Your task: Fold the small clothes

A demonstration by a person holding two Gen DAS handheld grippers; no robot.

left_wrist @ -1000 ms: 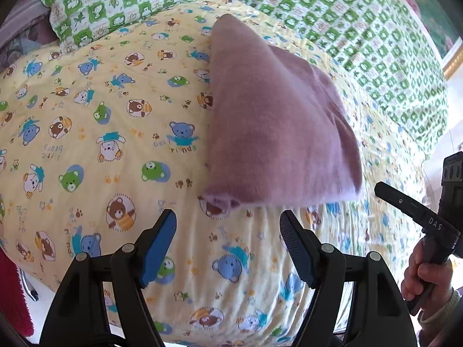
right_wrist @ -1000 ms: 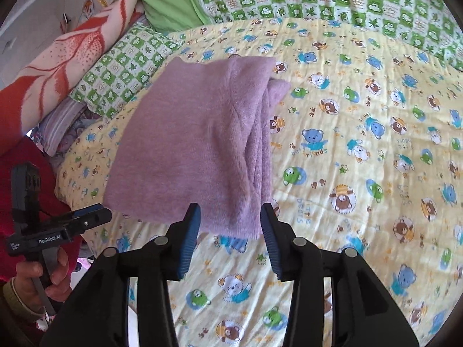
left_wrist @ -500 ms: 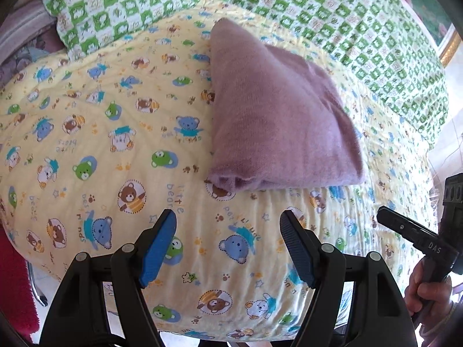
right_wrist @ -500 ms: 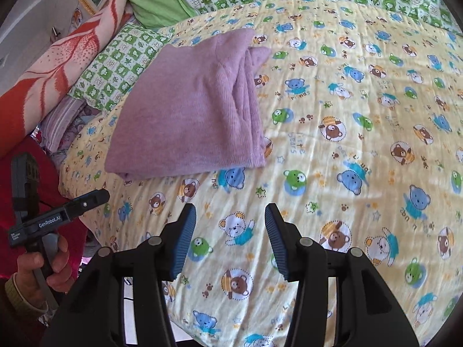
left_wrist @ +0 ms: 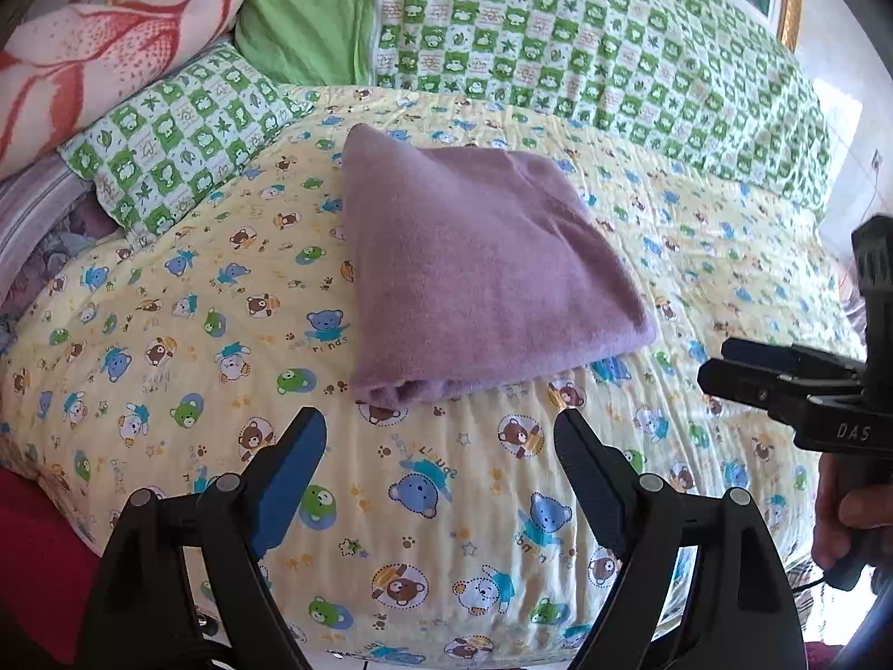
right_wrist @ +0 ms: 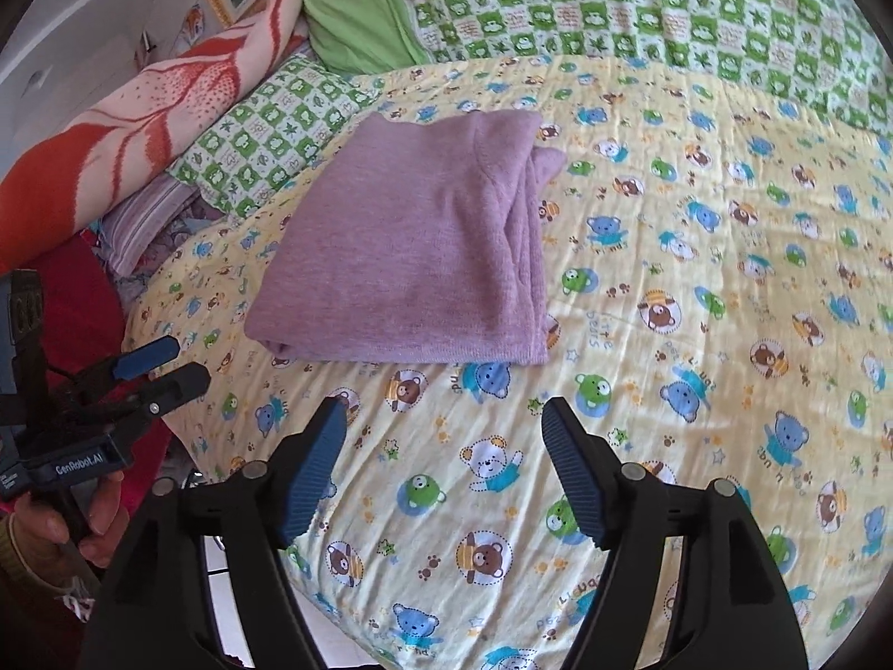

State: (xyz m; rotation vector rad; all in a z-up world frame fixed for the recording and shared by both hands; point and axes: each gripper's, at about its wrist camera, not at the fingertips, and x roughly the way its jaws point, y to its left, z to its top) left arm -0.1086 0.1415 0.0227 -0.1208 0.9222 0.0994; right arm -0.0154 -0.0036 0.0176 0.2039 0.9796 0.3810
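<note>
Both jaws have just been opening and hold nothing: the left gripper [left_wrist: 441, 446] and right gripper [right_wrist: 443, 435] sit wide at the bottom of each frame. Above them, the bed [left_wrist: 167, 391] fills the view. On it lies the purple top [right_wrist: 407, 245], folded flat. Folding looks done.

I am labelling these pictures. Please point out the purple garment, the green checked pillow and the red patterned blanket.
purple garment [left_wrist: 480, 273], left wrist view, middle of its folded top layer.
green checked pillow [right_wrist: 268, 139], right wrist view, middle of its top face.
red patterned blanket [left_wrist: 95, 61], left wrist view, its pale patterned side.
</note>
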